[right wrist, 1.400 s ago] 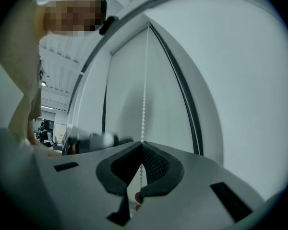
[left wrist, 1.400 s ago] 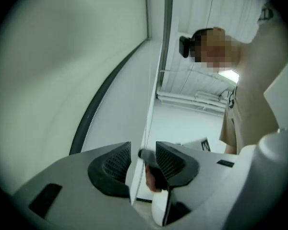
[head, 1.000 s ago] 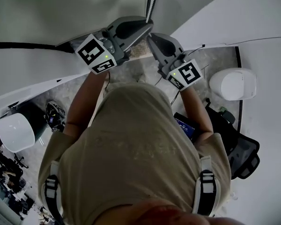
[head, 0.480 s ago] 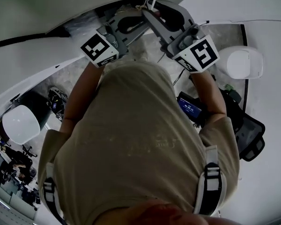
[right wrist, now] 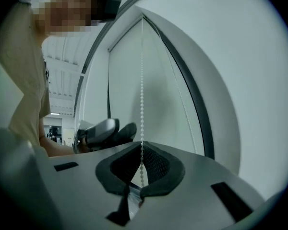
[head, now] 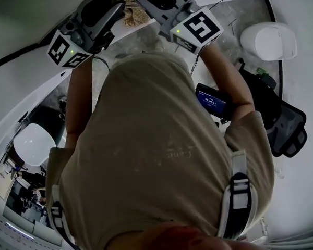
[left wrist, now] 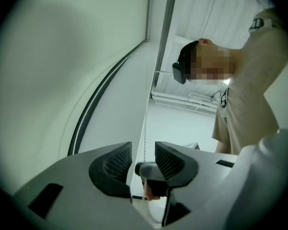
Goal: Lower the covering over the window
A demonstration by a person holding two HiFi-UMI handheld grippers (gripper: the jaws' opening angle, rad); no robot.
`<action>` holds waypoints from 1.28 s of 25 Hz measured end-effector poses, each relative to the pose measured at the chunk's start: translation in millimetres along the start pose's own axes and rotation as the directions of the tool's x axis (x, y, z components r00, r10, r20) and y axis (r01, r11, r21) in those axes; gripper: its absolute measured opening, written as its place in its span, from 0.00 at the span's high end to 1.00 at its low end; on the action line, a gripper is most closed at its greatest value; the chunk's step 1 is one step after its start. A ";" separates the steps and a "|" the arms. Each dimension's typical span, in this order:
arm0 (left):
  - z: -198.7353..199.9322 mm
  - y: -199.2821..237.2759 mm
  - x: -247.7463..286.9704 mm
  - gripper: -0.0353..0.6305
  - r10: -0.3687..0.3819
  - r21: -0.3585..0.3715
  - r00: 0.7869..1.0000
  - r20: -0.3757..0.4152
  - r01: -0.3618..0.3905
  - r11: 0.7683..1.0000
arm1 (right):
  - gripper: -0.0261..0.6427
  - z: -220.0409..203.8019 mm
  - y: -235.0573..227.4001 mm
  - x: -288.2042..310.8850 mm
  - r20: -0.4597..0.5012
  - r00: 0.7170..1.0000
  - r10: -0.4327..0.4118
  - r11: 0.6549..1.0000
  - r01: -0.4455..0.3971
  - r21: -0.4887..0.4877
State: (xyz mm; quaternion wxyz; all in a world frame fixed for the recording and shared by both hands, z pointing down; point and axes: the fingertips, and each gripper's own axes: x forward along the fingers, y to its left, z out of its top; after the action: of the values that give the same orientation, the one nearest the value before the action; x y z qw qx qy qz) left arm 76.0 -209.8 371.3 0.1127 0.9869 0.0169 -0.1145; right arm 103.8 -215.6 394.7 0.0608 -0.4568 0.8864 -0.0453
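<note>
Left gripper (left wrist: 143, 153) lowered, jaws opening, chain (left wrist: 146, 123) loose between

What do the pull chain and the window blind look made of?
Pull chain: small white beads strung evenly, slightly glossy, likely plastic, though it could be coated metal. Window blind: flat, matte, pale sheet with no visible weave, probably coated fabric or vinyl.

My right claw (right wrist: 142, 152): smooth matt grey plastic shell, ribbed black rubbery pads (right wrist: 158, 164) just closed on a glossy white plastic bead chain (right wrist: 142, 80); beyond it, matt cloth roller blind (right wrist: 125, 80).
</note>
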 end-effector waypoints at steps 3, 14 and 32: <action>31.9 -1.5 34.0 0.74 0.043 0.112 0.998 -0.035 -0.039 0.993 | 0.94 -12.2 6.1 0.4 -0.054 0.998 0.026 0.999 -0.025 0.023; 6.4 11.9 36.4 0.91 0.118 0.134 0.992 -0.044 -0.112 0.985 | 0.94 -49.1 10.7 -2.7 -0.123 0.992 0.033 0.999 -0.030 0.026; -10.2 -4.5 19.3 0.91 0.180 0.102 0.984 -0.008 -0.178 0.979 | 0.94 -54.9 12.6 -24.2 -0.047 0.996 0.080 0.990 -0.074 0.119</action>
State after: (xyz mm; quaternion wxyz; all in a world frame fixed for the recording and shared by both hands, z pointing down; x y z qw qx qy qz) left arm 96.8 -202.9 375.5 0.0725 0.9898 -0.0768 -0.0961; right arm 99.3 -187.2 448.9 0.0661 -0.4165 0.9004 -0.1068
